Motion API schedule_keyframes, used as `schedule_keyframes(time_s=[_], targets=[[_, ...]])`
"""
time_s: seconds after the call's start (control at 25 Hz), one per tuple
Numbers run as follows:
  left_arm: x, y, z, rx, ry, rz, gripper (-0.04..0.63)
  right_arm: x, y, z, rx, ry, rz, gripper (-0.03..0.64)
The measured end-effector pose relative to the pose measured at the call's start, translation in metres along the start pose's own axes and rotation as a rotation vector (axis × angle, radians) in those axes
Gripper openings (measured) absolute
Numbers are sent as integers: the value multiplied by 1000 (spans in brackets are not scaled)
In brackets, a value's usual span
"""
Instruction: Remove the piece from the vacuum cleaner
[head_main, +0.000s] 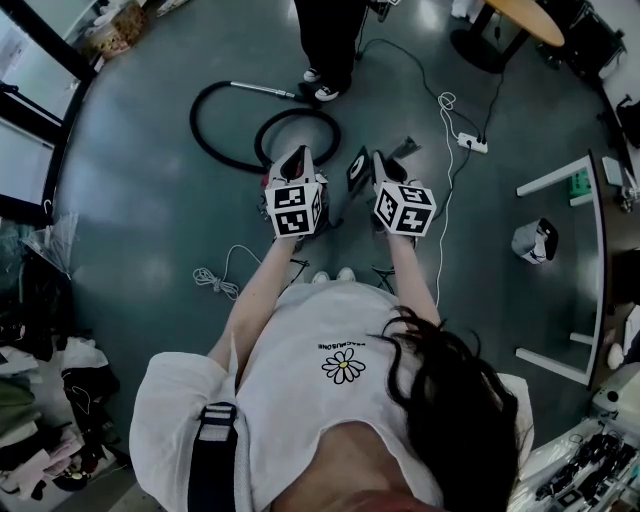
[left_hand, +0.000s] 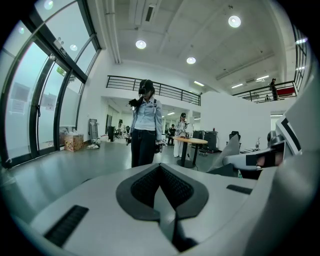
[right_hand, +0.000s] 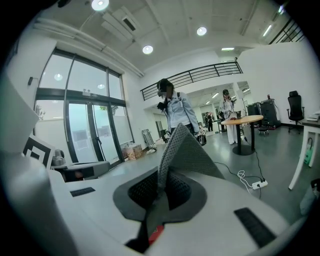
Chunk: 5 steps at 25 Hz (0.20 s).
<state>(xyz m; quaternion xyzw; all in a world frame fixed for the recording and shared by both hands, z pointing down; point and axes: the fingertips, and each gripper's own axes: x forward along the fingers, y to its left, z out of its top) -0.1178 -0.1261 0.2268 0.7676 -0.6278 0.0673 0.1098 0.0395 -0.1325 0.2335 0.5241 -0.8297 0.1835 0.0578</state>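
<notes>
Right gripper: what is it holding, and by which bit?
The right gripper is shut on a grey mesh piece, pinching its lower corner; the rest sticks up. The left gripper holds nothing, its jaws together.

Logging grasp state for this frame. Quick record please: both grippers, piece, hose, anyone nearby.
left gripper: shut, empty
right gripper: shut on piece
piece: grey mesh sheet, standing up out of the jaws
hose: black, coiled on floor ahead of the grippers
bystander: standing just beyond hose
</notes>
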Motion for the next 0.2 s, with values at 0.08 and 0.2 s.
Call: schedule_keyframes(time_s=[0.08,0.2], targets=[[0,-1,1,0,0,0,0,0,-1,0,0,-2,-3,23],[0,-2,2,1,-6,0,0,0,-2,1,-4,-6,-5,23]])
